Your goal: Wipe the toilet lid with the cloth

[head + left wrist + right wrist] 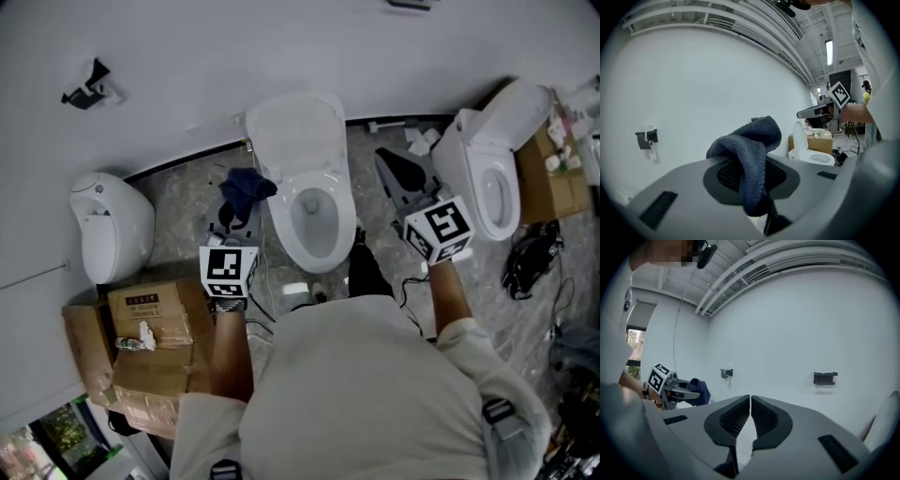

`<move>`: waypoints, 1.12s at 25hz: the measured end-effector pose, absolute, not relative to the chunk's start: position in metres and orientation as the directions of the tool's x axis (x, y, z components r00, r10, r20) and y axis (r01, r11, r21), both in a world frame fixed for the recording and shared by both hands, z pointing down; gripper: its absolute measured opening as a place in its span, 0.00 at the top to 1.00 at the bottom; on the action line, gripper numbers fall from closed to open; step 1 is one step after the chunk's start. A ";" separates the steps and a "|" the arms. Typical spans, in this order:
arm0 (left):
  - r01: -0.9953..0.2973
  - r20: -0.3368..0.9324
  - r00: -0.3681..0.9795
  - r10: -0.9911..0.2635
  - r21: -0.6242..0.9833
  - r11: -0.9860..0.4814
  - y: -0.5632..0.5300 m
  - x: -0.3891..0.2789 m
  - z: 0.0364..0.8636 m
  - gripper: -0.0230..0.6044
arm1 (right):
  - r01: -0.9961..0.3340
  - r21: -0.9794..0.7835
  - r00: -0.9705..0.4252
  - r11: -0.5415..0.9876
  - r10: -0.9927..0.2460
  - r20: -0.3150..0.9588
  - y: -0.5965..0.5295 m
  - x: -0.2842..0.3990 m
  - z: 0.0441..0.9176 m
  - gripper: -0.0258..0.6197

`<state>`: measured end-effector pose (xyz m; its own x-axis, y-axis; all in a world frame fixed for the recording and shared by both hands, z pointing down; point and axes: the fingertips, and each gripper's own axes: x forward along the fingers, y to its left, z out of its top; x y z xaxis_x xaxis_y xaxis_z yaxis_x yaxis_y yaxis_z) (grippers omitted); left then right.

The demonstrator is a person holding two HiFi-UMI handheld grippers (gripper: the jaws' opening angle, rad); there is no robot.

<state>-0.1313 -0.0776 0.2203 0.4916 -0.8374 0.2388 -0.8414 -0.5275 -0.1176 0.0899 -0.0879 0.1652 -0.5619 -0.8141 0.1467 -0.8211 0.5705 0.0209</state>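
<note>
In the head view a white toilet stands before me with its lid [296,131] raised against the wall and its bowl [315,214] uncovered. My left gripper [236,208] hangs just left of the bowl, shut on a dark blue cloth [247,187]. The left gripper view shows that cloth [751,154] bunched up and pinched between the jaws. My right gripper [385,159] is to the right of the bowl; its pads [737,416] meet with nothing between them. The right gripper view also catches the left gripper and the cloth [698,390].
A second white toilet [494,169] stands at the right with a cardboard box [555,183] behind it and black cables [531,264] on the floor. A wall-hung white fixture [111,225] and stacked cardboard boxes [150,342] are at the left. A small bracket [825,377] is on the wall.
</note>
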 end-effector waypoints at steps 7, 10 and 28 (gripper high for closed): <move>-0.865 0.292 0.451 -0.844 -0.093 -0.494 -0.151 -0.121 0.245 0.84 | -0.794 -0.009 -0.602 0.608 -0.785 0.144 -0.159 0.095 0.188 0.91; -0.873 0.298 0.439 -0.848 -0.082 -0.481 -0.178 -0.118 0.259 0.84 | -0.794 -0.027 -0.604 0.608 -0.781 0.160 -0.177 0.097 0.200 0.91; -0.904 0.416 0.364 -0.834 -0.059 -0.424 -0.300 -0.123 0.417 0.84 | -0.798 -0.110 -0.599 0.592 -0.759 0.257 -0.238 0.108 0.291 0.91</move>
